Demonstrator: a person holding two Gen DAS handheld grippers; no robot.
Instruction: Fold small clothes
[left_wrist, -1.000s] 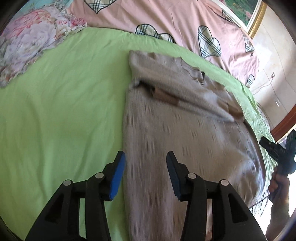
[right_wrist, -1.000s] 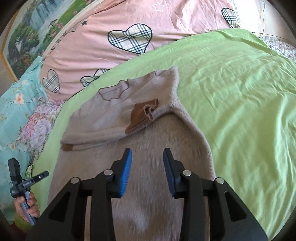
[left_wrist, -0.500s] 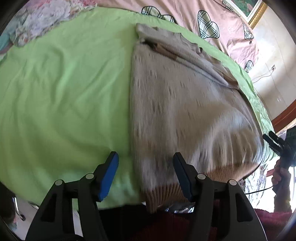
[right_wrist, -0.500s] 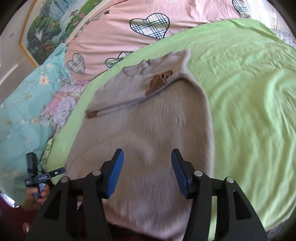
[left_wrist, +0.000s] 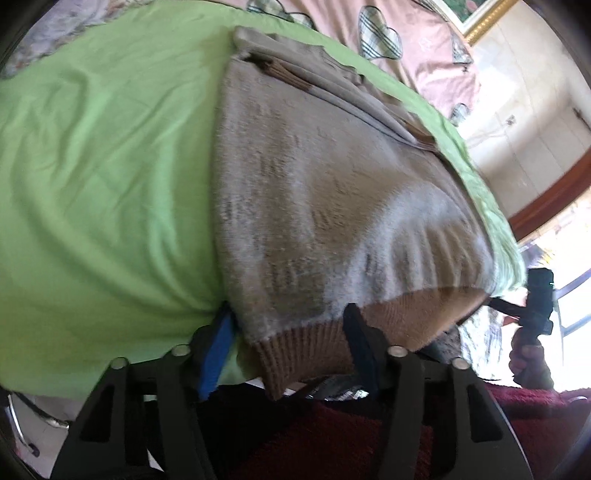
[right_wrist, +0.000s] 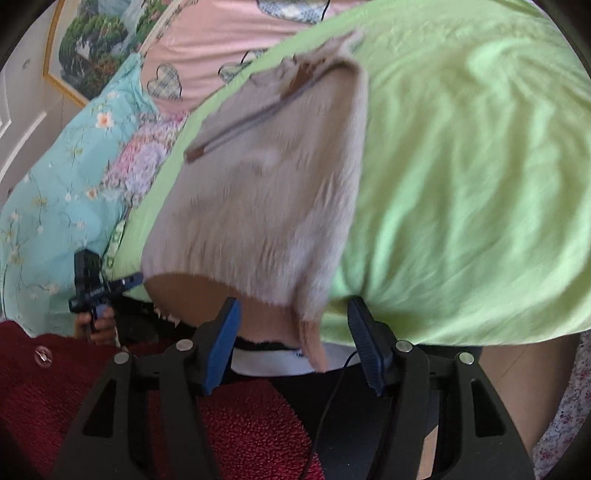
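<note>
Both tools stand wide open at the near edge of the bed, with nothing gripped in either. Left tool (left_wrist: 290, 339) has its blue pads on either side of the sweater's (left_wrist: 325, 192) left hem corner; the ribbed tan hem (left_wrist: 306, 350) hangs between the fingers, and whether a pad touches the knit cannot be told. Right tool (right_wrist: 295, 334) straddles the right hem corner (right_wrist: 312, 343) the same way, that corner drooping over the bed edge between its pads.

Sweater, beige knit, lies flat on the green sheet (left_wrist: 103, 177) with its neck toward the far end and its hem at the near edge, partly overhanging it. Its sleeves are folded across the chest, brown cuffs (left_wrist: 286, 74) showing near the shoulders. In the right view one cuff (right_wrist: 194, 153) lies at the left side of the garment.

Beyond the sweater lies a pink quilt (right_wrist: 207, 40) with plaid hearts, and a teal floral pillow (right_wrist: 62, 177) sits beside it. A framed landscape (right_wrist: 99, 48) hangs on the wall. A red garment (right_wrist: 74, 373) fills the foreground below the tools. Each view shows the other hand and its handle at the side: right hand (left_wrist: 530, 363), left hand (right_wrist: 98, 325).
</note>
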